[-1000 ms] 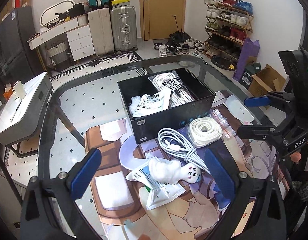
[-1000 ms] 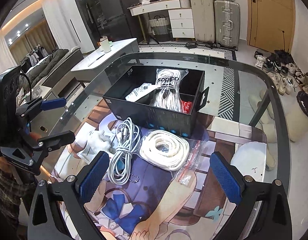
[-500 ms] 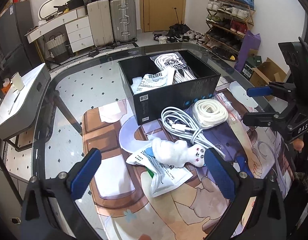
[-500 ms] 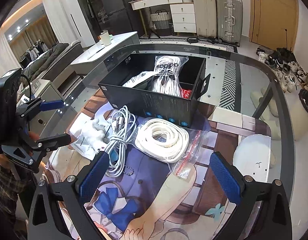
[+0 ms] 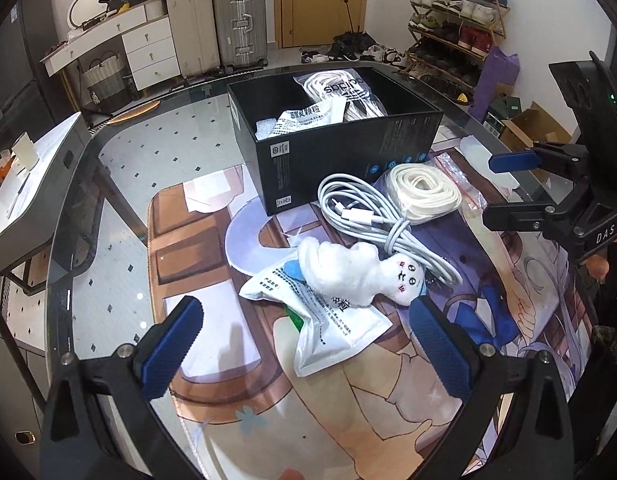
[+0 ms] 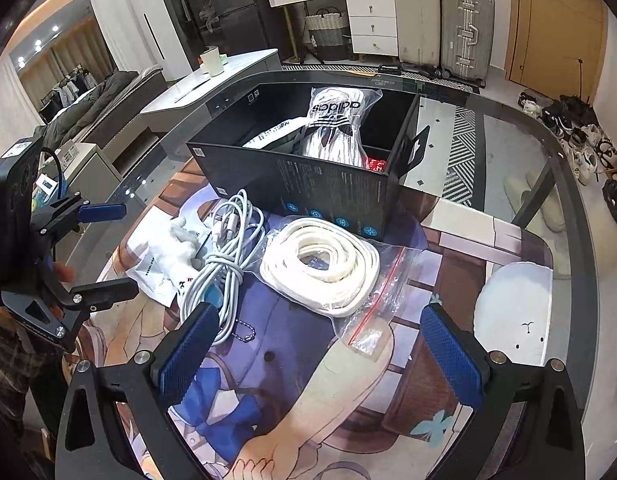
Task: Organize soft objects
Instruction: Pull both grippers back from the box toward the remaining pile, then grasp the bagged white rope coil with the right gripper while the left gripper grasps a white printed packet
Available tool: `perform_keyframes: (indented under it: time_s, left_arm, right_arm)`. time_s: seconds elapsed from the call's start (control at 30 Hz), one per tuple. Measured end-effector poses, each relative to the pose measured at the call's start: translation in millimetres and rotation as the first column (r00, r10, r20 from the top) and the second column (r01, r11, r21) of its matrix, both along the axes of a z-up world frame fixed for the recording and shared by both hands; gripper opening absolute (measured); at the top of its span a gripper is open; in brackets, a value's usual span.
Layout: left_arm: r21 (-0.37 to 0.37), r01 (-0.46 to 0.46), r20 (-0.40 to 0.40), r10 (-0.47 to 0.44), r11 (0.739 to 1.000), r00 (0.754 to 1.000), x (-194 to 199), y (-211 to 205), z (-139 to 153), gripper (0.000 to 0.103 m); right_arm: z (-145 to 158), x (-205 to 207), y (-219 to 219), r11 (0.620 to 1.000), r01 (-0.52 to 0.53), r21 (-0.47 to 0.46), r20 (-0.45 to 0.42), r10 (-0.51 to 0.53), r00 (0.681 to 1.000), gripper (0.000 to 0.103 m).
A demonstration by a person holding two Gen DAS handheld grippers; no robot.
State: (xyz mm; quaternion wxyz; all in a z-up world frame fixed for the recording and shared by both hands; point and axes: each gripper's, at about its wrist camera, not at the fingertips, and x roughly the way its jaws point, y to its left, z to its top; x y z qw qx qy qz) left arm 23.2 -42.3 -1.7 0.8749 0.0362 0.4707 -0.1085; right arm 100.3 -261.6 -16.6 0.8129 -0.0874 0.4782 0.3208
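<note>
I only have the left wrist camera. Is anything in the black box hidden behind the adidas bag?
Observer: Yes. The right wrist view shows something red low in the black box, beside the adidas bag. I cannot tell what it is.
Operator: Anything sticking out at that end of the box?
Observer: A flap with a cut-out handle stands open off that corner.
Operator: Does the rope's bag hold anything besides the rope?
Observer: A small white piece lies in the near corner of the clear bag, apart from the rope coil.
</note>
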Motion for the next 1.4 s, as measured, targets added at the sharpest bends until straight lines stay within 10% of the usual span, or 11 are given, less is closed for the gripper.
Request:
perform_keyframes:
  time_s: [1.4]
  left_arm:
    - [0.026,-0.005,-0.031,0.005,1.000,1.000,24.0,2.1,-44.2,0.103]
  right_arm:
    - [-41.1,31.2,43.1,0.978,-0.115,-0.173,0.034,0.122,0.992,0.100]
